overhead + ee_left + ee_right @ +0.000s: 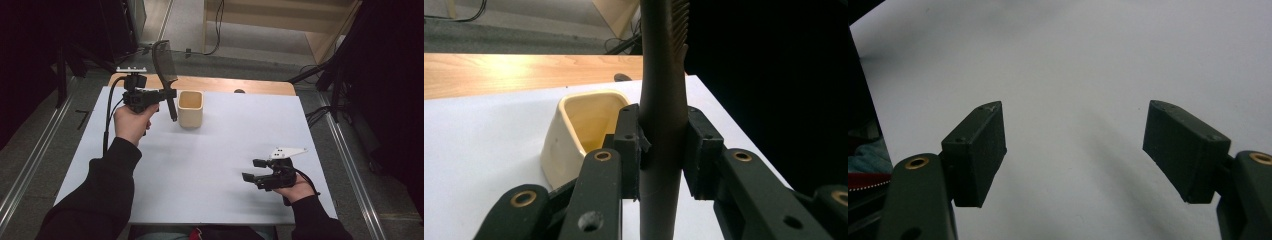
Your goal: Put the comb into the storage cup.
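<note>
A dark comb (166, 70) stands nearly upright in the air, teeth at the top, its handle clamped in my left gripper (167, 95) above the table's far left. In the left gripper view the comb's handle (663, 100) runs up between the two pads (629, 145), which press on it from both sides. A cream square cup (190, 108) stands open-topped just right of the comb, and the same cup (579, 135) lies just behind the jaws. My right gripper (252, 170) rests low at the near right, jaws wide apart with nothing between the pads (975, 150).
A white sheet (210, 165) covers the table, with a wooden strip (225, 84) along the far edge. Dark stands and cables sit beyond the table at both sides. A small dark object (239, 91) lies at the sheet's far edge.
</note>
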The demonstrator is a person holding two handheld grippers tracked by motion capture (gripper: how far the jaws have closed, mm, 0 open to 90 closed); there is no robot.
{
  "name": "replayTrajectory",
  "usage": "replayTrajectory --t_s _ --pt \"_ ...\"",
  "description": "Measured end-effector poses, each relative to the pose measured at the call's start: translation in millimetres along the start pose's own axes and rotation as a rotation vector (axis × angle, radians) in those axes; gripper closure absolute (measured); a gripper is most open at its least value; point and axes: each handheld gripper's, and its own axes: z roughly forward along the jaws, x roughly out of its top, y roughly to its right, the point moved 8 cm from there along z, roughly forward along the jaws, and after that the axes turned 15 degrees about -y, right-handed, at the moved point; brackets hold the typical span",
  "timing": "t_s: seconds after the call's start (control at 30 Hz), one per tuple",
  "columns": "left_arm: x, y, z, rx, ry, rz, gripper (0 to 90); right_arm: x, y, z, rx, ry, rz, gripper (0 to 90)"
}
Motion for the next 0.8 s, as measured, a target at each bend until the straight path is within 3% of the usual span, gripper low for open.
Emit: replayTrajectory --t_s 0.8 --pt "36.5 -0.7 20.7 0.031 0.044 0.032 72.5 2.0 0.0 -0.4 -0.001 0.005 0.005 23.5"
